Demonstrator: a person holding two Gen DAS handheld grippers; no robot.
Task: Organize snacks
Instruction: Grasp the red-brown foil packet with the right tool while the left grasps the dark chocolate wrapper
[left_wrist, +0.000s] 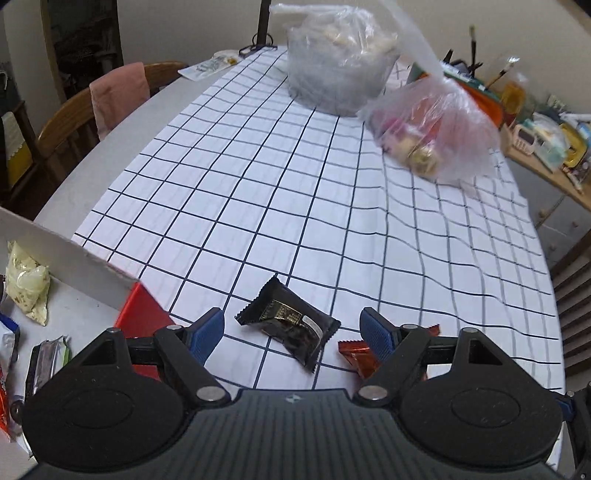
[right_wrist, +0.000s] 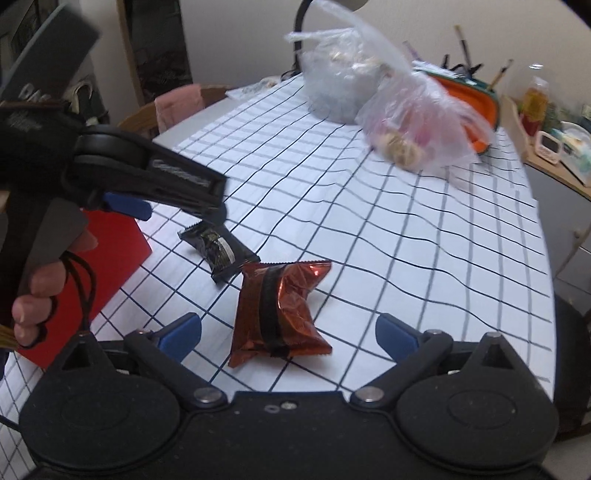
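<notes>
Two snacks loose: small black foil-wrapped snack packet (left_wrist: 289, 325) and crinkled red-orange foil snack packet with a black band (right_wrist: 279, 314) are lying side by side on the white grid-checked cloth of the tabletop (left_wrist: 295, 206), near the front edge, within reach of both tools.
Left tool (left_wrist: 291, 330): released, fingers spread wide, hovering low with the black packet sitting between them; nothing gripped; likely lining up to pick it.
Right tool (right_wrist: 288, 332): also released, jaws straddling the red-orange packet without touching it, as far as the view is showing.
Destination: white-walled box with a red outer side (left_wrist: 74, 254) is sitting just left of the black packet, already holding a pale yellow pouch (left_wrist: 27, 280) and other wrappers; probably where the snacks are going.
Background: two clear plastic bags of snacks (left_wrist: 432, 129) are resting at the far side, well apart.
Risk: foil is slippery; packets are lying close together.
</notes>
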